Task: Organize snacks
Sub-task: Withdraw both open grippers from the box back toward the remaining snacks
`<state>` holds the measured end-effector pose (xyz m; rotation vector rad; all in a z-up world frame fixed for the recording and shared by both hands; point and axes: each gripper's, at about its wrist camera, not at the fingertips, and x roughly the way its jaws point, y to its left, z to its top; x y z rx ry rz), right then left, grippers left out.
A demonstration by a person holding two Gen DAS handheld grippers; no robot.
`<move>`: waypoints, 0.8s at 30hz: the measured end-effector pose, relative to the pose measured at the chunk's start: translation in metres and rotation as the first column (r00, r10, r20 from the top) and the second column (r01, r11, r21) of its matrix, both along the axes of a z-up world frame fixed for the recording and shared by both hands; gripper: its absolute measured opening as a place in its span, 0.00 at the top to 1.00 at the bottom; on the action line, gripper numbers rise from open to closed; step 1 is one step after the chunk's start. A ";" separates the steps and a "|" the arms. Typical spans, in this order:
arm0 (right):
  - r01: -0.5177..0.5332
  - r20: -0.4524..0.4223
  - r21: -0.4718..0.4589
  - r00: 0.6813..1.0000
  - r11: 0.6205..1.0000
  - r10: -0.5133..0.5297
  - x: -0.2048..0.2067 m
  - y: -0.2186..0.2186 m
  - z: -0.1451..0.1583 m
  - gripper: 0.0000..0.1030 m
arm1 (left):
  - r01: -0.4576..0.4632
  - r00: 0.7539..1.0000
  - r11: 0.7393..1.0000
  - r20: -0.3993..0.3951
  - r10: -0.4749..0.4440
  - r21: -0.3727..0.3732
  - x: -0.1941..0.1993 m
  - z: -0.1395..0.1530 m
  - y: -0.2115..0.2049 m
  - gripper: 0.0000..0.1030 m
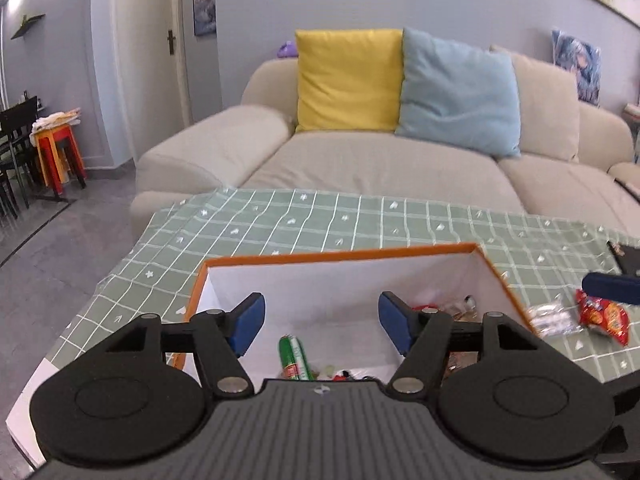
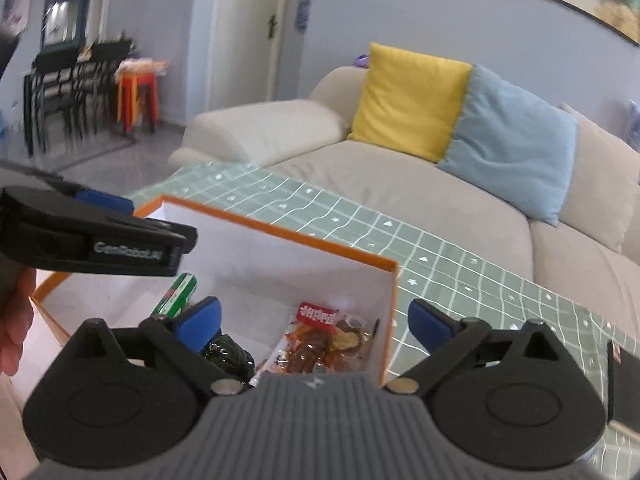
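An orange-rimmed box with a white inside (image 1: 340,254) (image 2: 280,232) stands on the green checked tablecloth. It holds a green snack pack (image 1: 294,358) (image 2: 178,294), a clear bag of brown snacks with a red label (image 2: 320,344) and a dark wrapped item (image 2: 230,354). My left gripper (image 1: 322,322) is open and empty above the box; it also shows in the right wrist view (image 2: 120,236). My right gripper (image 2: 316,326) is open and empty over the box's right end; one of its fingertips (image 1: 610,286) shows in the left wrist view. A red snack bag (image 1: 604,316) and a clear wrapped snack (image 1: 550,318) lie on the cloth right of the box.
A beige sofa (image 1: 380,168) with a yellow pillow (image 1: 348,80) and a blue pillow (image 1: 456,92) stands right behind the table. A dark object (image 1: 624,258) lies at the table's right edge. Black chairs and red-orange stools (image 1: 60,152) stand far left.
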<state>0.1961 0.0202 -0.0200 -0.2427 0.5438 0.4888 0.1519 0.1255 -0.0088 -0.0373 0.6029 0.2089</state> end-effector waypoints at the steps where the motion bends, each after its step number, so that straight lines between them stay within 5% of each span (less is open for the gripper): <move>1: 0.008 0.005 0.011 1.000 1.000 -0.008 -0.004 -0.006 0.001 0.04 | 0.000 1.000 1.000 0.013 0.000 -0.002 -0.003 0.002 -0.004 0.26; 8: 0.091 0.014 0.060 0.996 0.994 -0.092 -0.025 -0.052 -0.002 0.04 | -0.005 1.000 0.997 0.008 0.006 -0.079 -0.012 0.002 -0.027 0.18; 15: 0.246 -0.003 0.073 0.969 0.966 -0.247 -0.029 -0.109 -0.016 0.04 | 0.157 0.987 0.987 -0.030 -0.158 -0.042 -0.009 -0.003 -0.077 0.18; 20: 0.357 -0.056 0.094 0.934 0.930 -0.353 -0.028 -0.161 -0.036 0.04 | 0.363 0.931 0.927 -0.067 -0.358 0.095 -0.002 -0.009 -0.130 0.17; 24: 0.424 -0.129 0.128 0.903 0.896 -0.409 -0.024 -0.201 -0.053 0.04 | 0.496 0.866 0.863 -0.121 -0.485 0.095 0.008 -0.016 -0.168 0.13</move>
